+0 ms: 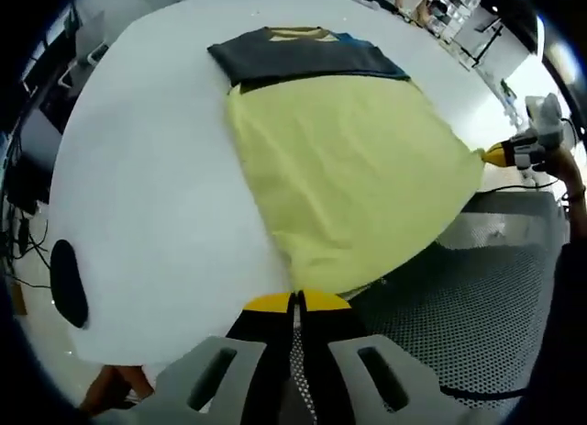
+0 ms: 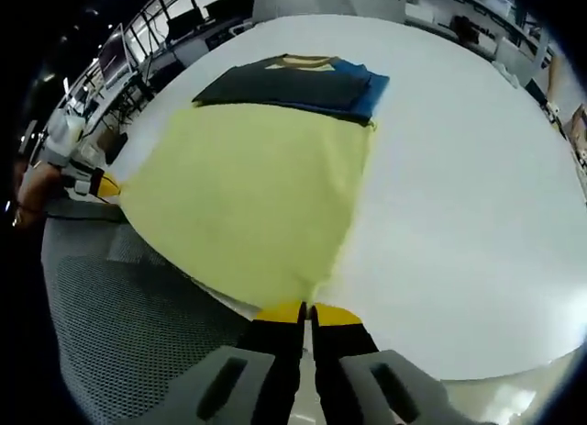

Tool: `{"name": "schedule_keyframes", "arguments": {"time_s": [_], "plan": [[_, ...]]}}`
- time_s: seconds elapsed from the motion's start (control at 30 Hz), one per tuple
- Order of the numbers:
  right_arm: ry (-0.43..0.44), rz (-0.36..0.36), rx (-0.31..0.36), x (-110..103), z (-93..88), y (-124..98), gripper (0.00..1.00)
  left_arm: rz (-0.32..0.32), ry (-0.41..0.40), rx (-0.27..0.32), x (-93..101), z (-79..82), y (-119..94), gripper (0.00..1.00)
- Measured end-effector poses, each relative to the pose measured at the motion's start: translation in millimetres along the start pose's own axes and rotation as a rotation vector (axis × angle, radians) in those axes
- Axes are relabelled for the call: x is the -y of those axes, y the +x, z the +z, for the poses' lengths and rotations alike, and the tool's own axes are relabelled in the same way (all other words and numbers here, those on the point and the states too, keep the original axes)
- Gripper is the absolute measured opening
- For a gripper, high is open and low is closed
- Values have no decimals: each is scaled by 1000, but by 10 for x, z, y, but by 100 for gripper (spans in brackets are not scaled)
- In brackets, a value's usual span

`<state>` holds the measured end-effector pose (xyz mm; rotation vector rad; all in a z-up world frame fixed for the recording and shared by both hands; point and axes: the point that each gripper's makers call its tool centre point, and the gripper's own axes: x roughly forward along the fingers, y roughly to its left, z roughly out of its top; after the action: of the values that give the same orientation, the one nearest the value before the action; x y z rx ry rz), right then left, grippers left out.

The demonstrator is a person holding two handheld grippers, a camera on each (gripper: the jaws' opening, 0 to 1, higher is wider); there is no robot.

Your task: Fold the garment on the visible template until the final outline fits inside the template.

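Straight ahead at twelve o'clock from both our grippers, the pale yellow cloth garment (image 1: 353, 182) lies spread on the white round table (image 1: 147, 195), its long axis running away from us toward a dark grey-and-blue folded part (image 1: 307, 56) at the far end. Our left gripper (image 1: 295, 303) and right gripper (image 2: 306, 312) each sit clamped on a near hem corner, equally close. At five o'clock in the left gripper view lies perforated grey matting (image 1: 459, 296); nothing blocks the fold.

The garment's (image 1: 353, 177) near hem is hanging over the table (image 1: 156, 195) edge, hiding behind closed jaws.
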<state>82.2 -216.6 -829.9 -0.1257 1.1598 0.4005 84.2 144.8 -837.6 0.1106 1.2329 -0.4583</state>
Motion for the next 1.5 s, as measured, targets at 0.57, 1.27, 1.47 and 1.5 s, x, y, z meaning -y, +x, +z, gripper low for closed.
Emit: {"name": "schedule_keyframes", "arguments": {"time_s": [0.57, 1.27, 1.47, 1.5], "plan": [[32, -56, 216, 203, 762, -178, 0, 52, -99, 274, -201, 737, -272, 0], [14, -93, 372, 449, 1743, -310, 0, 69, -101, 423, -475, 1709, -394, 0], [16, -107, 405, 520, 1992, -312, 0, 44, -106, 460, -519, 1995, -400, 0], [14, -108, 409, 530, 2043, -305, 0, 35, -106, 465, -522, 2037, -405, 0]]}}
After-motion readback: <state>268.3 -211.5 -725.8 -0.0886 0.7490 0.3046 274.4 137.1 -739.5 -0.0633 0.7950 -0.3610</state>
